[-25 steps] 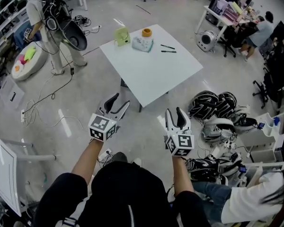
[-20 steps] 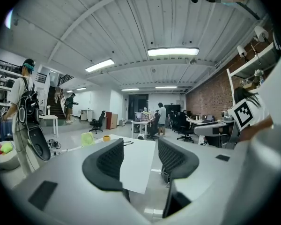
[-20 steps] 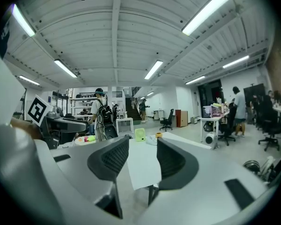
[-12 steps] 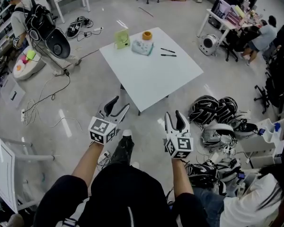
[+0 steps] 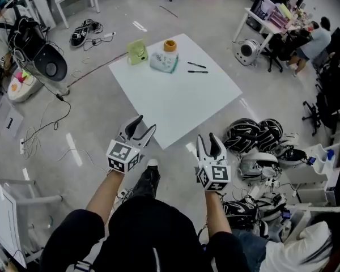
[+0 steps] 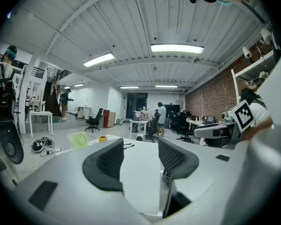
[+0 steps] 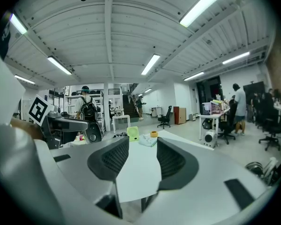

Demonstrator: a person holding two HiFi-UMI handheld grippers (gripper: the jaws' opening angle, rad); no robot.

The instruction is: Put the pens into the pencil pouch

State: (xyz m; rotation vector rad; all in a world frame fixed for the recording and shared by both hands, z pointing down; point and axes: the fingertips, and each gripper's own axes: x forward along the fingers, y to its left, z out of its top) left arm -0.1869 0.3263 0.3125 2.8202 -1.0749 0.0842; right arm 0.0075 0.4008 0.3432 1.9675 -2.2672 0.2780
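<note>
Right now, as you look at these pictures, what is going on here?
A person stands short of the white table, holding the left gripper and the right gripper, both empty with fingers apart. Towards the table's far side lie a black pen, a second pen, a pale pencil pouch, a roll of tape and a small green fan. Nothing is picked up yet.
</note>
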